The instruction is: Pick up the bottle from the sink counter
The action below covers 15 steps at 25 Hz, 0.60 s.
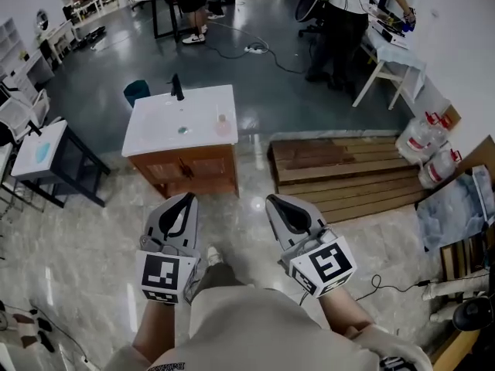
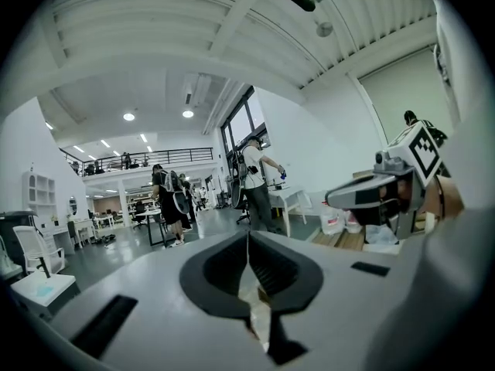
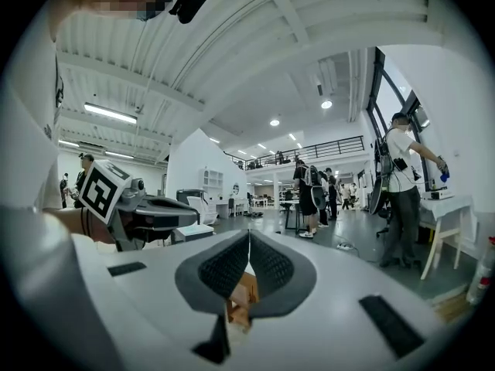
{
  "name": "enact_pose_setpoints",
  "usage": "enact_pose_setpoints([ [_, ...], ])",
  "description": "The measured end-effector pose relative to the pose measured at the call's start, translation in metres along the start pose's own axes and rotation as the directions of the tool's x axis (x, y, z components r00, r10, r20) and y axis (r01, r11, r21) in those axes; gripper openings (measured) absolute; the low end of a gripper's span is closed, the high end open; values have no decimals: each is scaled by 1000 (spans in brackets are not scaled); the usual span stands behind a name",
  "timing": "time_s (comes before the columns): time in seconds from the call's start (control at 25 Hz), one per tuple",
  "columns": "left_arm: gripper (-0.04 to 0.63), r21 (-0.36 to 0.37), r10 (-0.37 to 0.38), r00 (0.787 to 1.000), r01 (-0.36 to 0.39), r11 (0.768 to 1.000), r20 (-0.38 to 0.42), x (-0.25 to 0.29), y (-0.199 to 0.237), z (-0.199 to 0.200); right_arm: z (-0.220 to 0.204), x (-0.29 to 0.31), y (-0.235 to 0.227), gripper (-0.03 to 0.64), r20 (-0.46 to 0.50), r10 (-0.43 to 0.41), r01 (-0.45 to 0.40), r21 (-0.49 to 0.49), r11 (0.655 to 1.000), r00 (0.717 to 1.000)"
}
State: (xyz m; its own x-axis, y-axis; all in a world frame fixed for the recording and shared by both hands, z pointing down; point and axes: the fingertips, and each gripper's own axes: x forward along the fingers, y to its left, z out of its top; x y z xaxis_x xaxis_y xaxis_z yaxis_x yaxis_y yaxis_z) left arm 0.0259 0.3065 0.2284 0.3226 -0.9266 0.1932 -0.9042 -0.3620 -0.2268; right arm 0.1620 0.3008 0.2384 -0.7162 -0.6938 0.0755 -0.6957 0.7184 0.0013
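A small pale pink bottle (image 1: 223,124) stands upright on the right part of the white sink counter (image 1: 158,130), which sits on a wooden cabinet ahead of me. A black faucet (image 1: 177,88) rises at the counter's back. My left gripper (image 1: 188,199) and right gripper (image 1: 272,201) are held side by side close to my body, well short of the cabinet, both pointing forward. In the left gripper view the jaws (image 2: 248,236) are shut with nothing between them. The right gripper view shows its jaws (image 3: 249,236) shut and empty too.
A wooden pallet (image 1: 348,172) lies on the floor right of the cabinet. A dark table with a white top (image 1: 48,154) stands to the left. Water jugs (image 1: 429,144) sit by the right wall. A teal bin (image 1: 137,91) and people stand beyond the sink.
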Motion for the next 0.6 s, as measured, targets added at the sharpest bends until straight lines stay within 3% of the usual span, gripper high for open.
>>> enact_pose_setpoints([
  [0.2, 11, 4, 14, 1000, -15, 1000, 6, 5, 2, -6, -5, 9, -4, -3, 13, 7, -7, -9, 1000, 1000],
  [0.36, 11, -17, 58, 997, -58, 998, 56, 13, 18, -10, -9, 21, -17, -3, 28, -23, 23, 16, 1000, 999],
  [0.6, 11, -22, 50, 997, -49, 999, 64, 39, 38, -14, -14, 51, -36, -3, 24, -41, 41, 29, 999, 999],
])
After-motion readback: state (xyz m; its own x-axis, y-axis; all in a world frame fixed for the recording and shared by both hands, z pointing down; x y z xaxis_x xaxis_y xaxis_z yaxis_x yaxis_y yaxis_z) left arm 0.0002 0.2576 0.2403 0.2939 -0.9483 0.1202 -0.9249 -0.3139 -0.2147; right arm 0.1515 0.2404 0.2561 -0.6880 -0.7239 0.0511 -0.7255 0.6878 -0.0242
